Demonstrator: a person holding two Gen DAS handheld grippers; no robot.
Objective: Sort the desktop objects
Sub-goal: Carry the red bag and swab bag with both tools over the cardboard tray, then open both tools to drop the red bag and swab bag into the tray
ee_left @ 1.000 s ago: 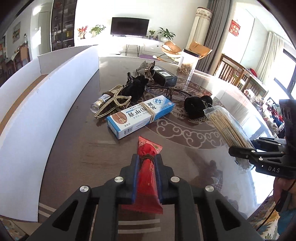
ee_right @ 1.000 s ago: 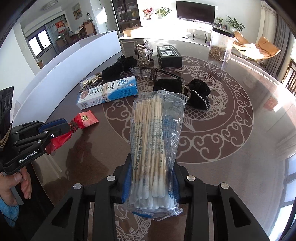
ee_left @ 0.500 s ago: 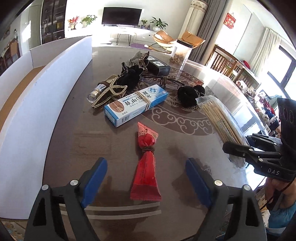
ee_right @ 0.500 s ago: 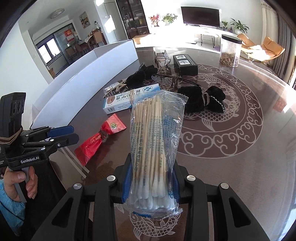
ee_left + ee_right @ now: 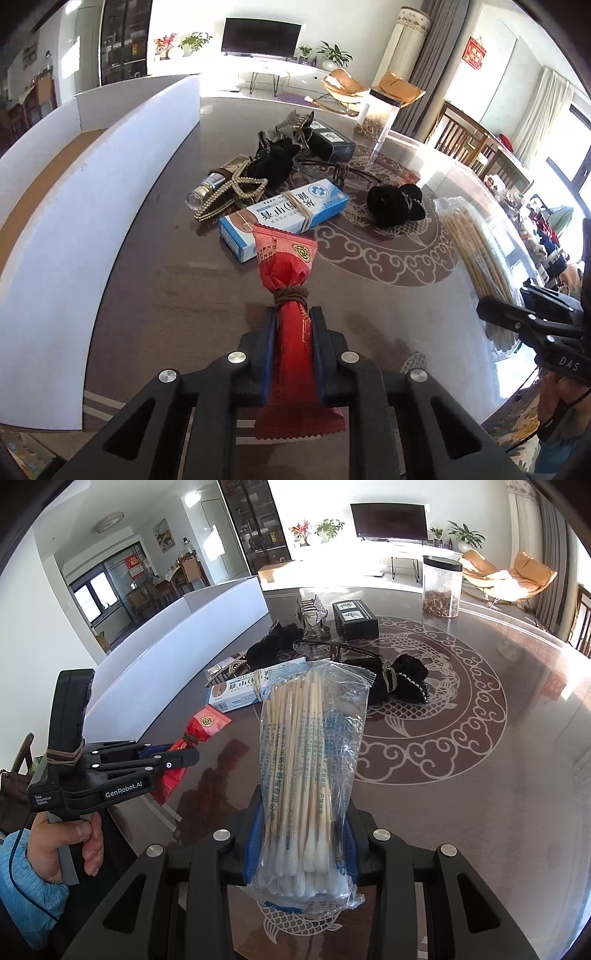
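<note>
- Sunlit living room lies behind: a dark television (image 5: 389, 520) on a low white stand, potted plants, tan lounge chairs (image 5: 513, 576).
- Dark glossy worktop (image 5: 480, 775) with a pale fish-and-cloud medallion inlaid carries everything.
- Along the worktop's left edge stands a long white box (image 5: 55, 229), its brown floor showing.
- Left tongs (image 5: 293, 325) are clamped on a red packet (image 5: 286, 266), which is tied round the middle with a brown band; its upper end overlaps the near corner of the carton in the left wrist view, and the right wrist view shows it lifted off the worktop.
- Right tongs (image 5: 301, 834) are clamped on a clear bag of cotton swabs (image 5: 314, 760), cotton tips down between the blue pads, the bag standing upright above the worktop.
- A blue-and-white carton (image 5: 284, 218) with a band around it lies near the middle.
- A black box (image 5: 354, 618) sits farther back, and a clear canister (image 5: 441, 587) with a black lid stands beyond it.
- Two black scrunchies lie there: one (image 5: 395, 205) right of the carton, the other (image 5: 275, 162) behind it.
- A pearl string (image 5: 232, 192) drapes over a small bottle (image 5: 207, 186) left of the carton.
- Thin-framed glasses (image 5: 340, 173) rest between the scrunchies, a hair claw (image 5: 312, 614) just left of the black box.
</note>
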